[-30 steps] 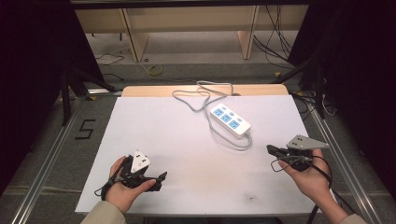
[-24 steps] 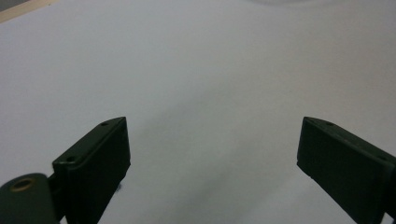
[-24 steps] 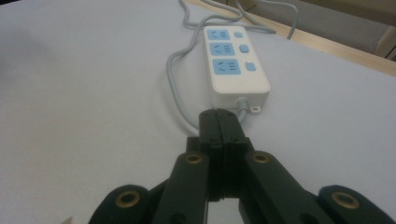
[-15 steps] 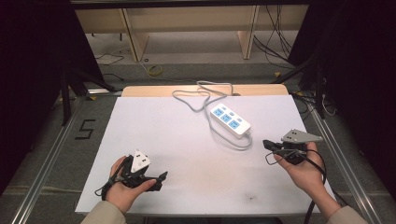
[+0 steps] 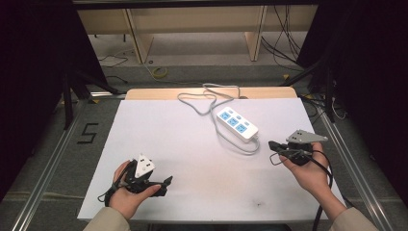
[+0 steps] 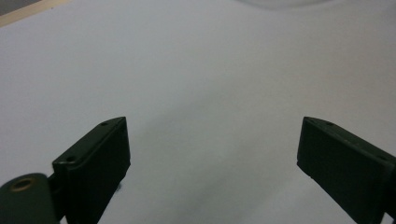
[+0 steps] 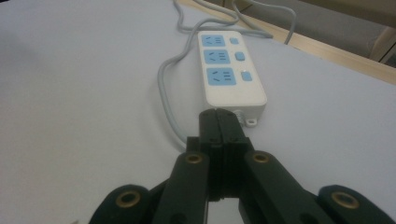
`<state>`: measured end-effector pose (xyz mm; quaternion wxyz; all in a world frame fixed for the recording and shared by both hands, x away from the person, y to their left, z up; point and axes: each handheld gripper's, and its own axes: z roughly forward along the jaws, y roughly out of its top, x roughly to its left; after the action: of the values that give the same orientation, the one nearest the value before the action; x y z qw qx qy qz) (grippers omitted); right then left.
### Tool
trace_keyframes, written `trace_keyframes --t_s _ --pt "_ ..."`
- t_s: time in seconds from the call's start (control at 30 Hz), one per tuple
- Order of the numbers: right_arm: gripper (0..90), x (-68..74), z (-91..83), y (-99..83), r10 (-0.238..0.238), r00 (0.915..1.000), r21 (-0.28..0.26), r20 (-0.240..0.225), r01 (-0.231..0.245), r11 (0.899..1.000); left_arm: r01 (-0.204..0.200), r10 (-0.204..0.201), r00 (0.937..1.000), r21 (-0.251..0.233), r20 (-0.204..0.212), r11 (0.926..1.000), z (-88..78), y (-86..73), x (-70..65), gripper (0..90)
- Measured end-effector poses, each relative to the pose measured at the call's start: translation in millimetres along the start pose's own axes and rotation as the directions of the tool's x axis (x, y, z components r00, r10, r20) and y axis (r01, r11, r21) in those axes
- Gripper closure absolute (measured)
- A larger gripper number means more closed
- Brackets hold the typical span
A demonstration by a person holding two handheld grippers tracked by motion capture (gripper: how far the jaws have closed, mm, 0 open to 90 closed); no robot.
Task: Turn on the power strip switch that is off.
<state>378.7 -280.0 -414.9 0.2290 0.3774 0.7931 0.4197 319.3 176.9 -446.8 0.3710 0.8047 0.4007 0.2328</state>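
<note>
White three-socket power strip (image 5: 236,124) with blue faces is seen lying diagonally on the white surface (image 5: 192,159), just ahead of the closed right gripper (image 5: 274,145); the left gripper (image 5: 167,181), jaws apart, is held well away.

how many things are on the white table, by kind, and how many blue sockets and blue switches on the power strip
White plastic power strip with grey cable: 1
Blue sockets on it: 3
Blue switches on it: 3
Black hand-held grippers: 2, left gripper and right gripper
Total on or over the white table: 3 things
</note>
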Motion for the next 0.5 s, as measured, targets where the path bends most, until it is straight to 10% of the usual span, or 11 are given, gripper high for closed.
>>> trace_keyframes --t_s 0.5 --pt "90.0 -2.4 17.0 7.3 0.009 0.9999 0.009 0.008 -0.009 1.0 0.0 0.0 1.0 0.002 0.002 1.0 0.3 0.7 0.0 9.5"
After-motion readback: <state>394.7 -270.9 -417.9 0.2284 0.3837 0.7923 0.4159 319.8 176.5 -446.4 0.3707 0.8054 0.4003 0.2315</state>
